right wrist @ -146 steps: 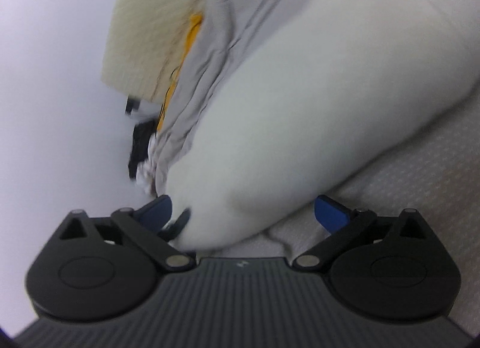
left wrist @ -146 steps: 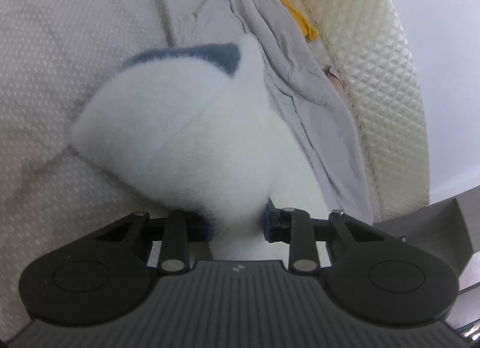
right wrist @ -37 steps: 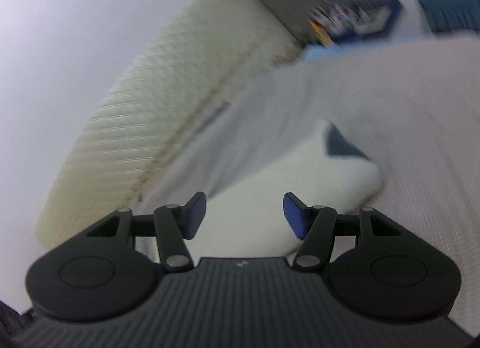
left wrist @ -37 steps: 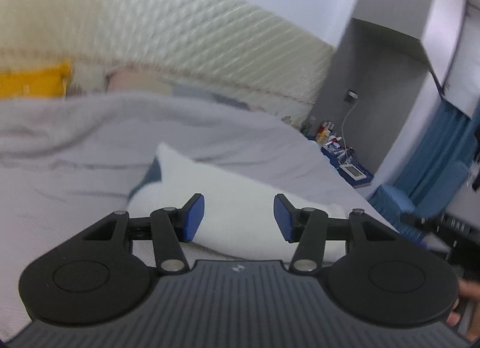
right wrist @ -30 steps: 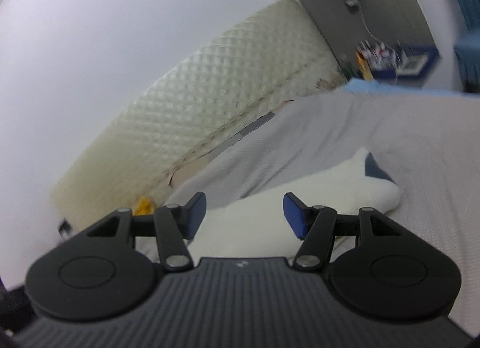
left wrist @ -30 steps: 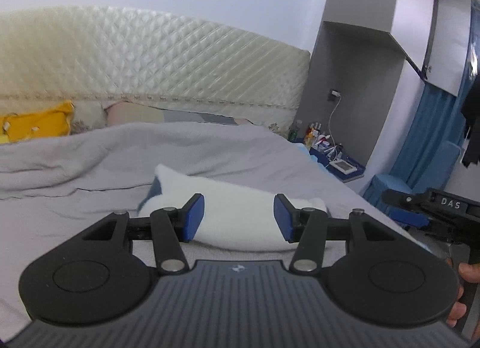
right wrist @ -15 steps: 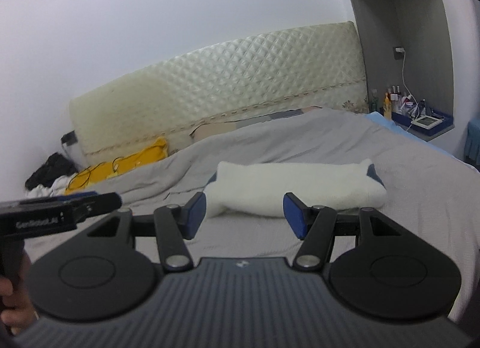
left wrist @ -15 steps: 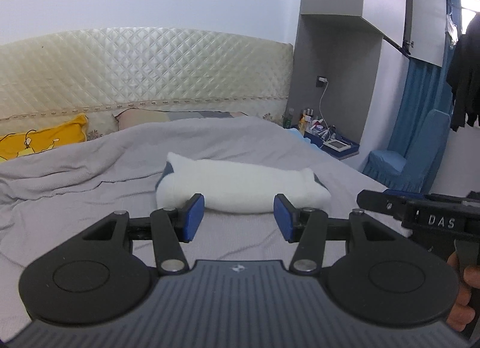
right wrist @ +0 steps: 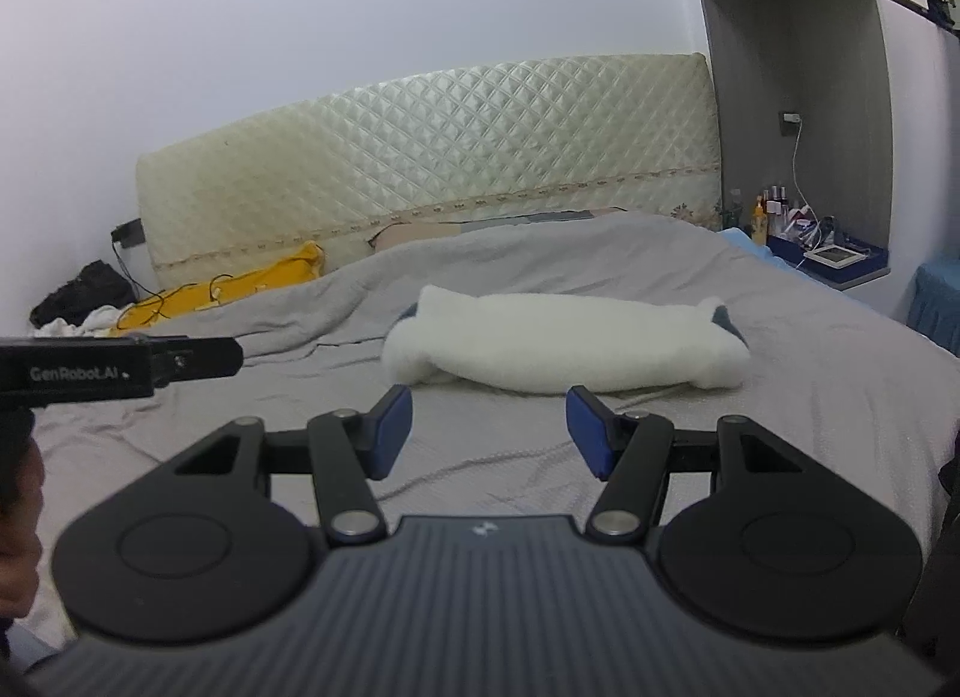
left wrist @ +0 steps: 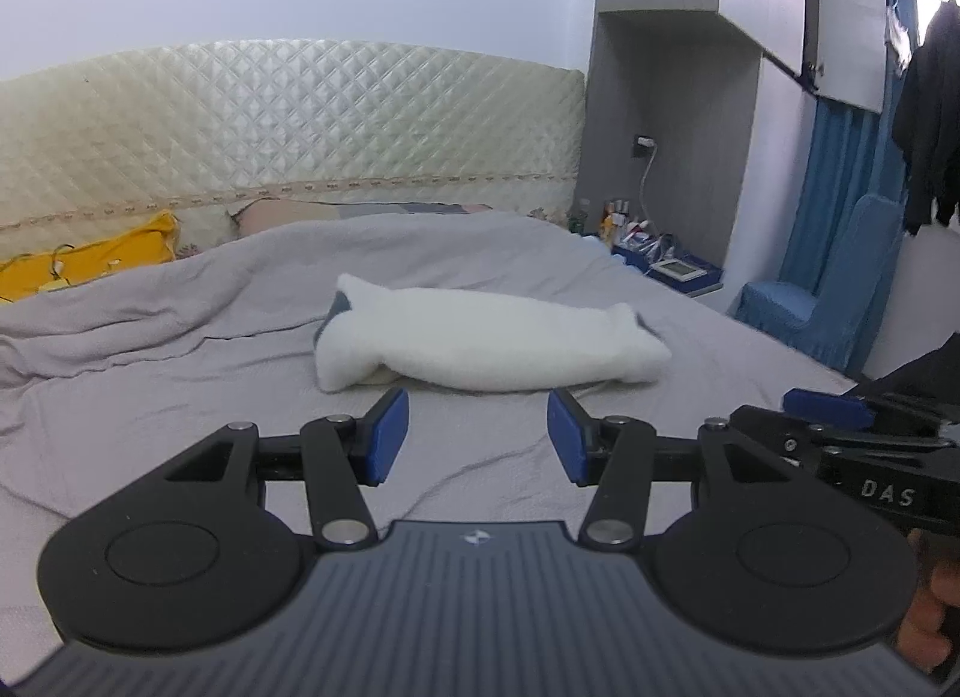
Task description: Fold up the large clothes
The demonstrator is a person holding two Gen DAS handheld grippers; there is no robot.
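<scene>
A white fleece garment [left wrist: 486, 340] with dark blue trim lies folded into a long bundle on the grey bed sheet [left wrist: 180, 361]; the right wrist view shows the garment [right wrist: 564, 346] too. My left gripper [left wrist: 478, 436] hovers a short way in front of it, open, with only sheet between its blue pads. My right gripper [right wrist: 489, 430] is also open and empty, set back from the bundle. Each gripper appears at the edge of the other's view: the right one [left wrist: 840, 433] at the right, the left one [right wrist: 120, 370] at the left.
A quilted cream headboard [left wrist: 288, 126] runs along the back, with a yellow pillow [left wrist: 90, 262] and a pink one below it. A grey cabinet [left wrist: 672, 156] and a cluttered bedside shelf [left wrist: 666, 262] stand at the right, with blue curtains and a blue chair [left wrist: 810, 307] beyond.
Both grippers have pulled back from the garment, which now lies further off on the bed. The right view has rolled level. Earlier the left gripper was shut on the fleece; both stand open now.
</scene>
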